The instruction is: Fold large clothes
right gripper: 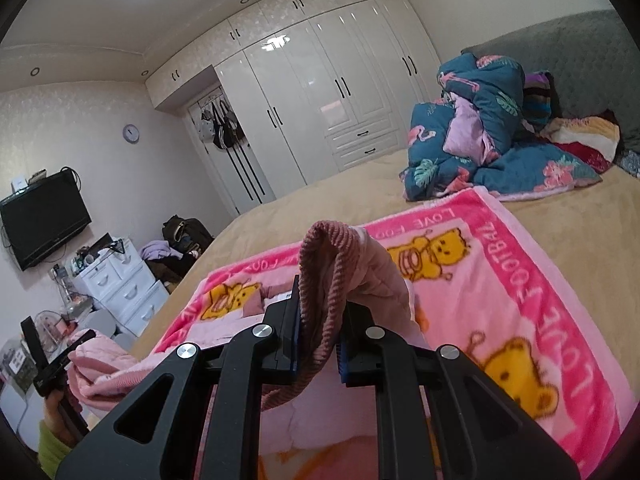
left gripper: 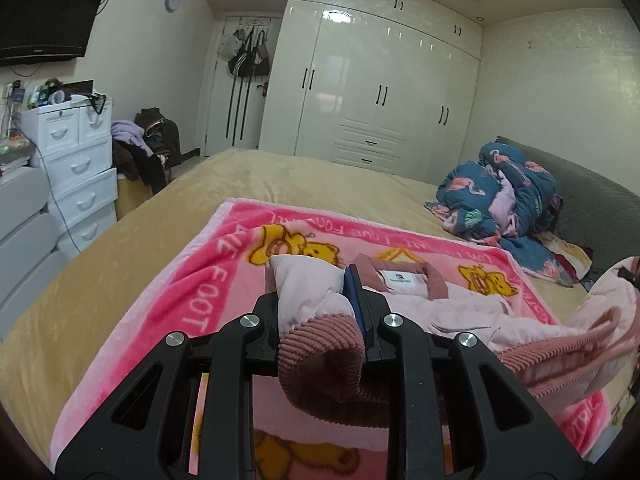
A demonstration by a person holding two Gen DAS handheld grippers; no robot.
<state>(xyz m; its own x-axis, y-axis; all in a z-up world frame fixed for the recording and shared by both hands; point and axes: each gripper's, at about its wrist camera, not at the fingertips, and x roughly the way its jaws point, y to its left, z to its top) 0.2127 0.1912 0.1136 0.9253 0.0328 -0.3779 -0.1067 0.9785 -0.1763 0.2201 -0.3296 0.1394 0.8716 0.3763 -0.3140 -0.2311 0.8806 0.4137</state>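
Jacket cuff (left gripper: 320, 344) apparently pinched in left claw (left gripper: 316, 292).

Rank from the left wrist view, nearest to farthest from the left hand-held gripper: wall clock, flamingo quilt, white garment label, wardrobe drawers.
1. White garment label: just ahead of the left hand-held gripper, on the pink jacket it grips.
2. Flamingo quilt: right, heaped on the bed.
3. Wardrobe drawers: beyond the bed's far edge.
4. Wall clock: high up, upper left, on the far wall.

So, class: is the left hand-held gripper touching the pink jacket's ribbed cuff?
Touching. The left wrist view shows the left hand-held gripper closed on the pink jacket, its ribbed cuff pinched between both fingers.
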